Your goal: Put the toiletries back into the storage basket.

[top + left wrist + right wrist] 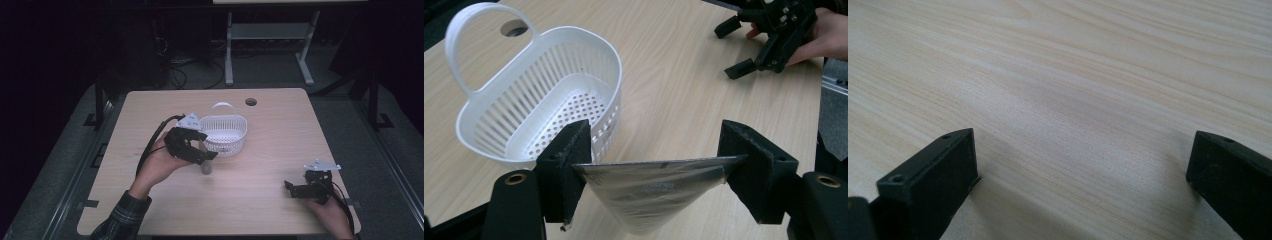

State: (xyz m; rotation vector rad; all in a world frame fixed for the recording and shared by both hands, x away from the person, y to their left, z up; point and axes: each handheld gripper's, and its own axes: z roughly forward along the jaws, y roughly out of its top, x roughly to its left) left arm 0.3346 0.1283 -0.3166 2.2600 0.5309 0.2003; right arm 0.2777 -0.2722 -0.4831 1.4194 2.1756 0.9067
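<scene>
Beside white basket (539, 95), left tongs (654, 165) pinch clear packet (649, 192) by its edges, likely for drop-in; right tongs (1083, 170) gape, idle over desk (1073, 75).

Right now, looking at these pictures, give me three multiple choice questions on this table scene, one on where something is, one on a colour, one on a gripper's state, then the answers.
1. Where does the basket stand relative to the left gripper?
A. Just beyond it, toward the table's far edge
B. Under the right gripper
C. On the floor

2. What colour is the basket?
A. Blue
B. White
C. Red

3. What is the right gripper doing?
A. Clamping the basket handle
B. Holding a cup
C. Open, holding nothing, above bare table

Answers: 1 A, the high view shows the basket right behind the left gripper. 2 B, its slotted walls are white. 3 C, the right gripper view shows its jaws apart with wood between them.
</scene>
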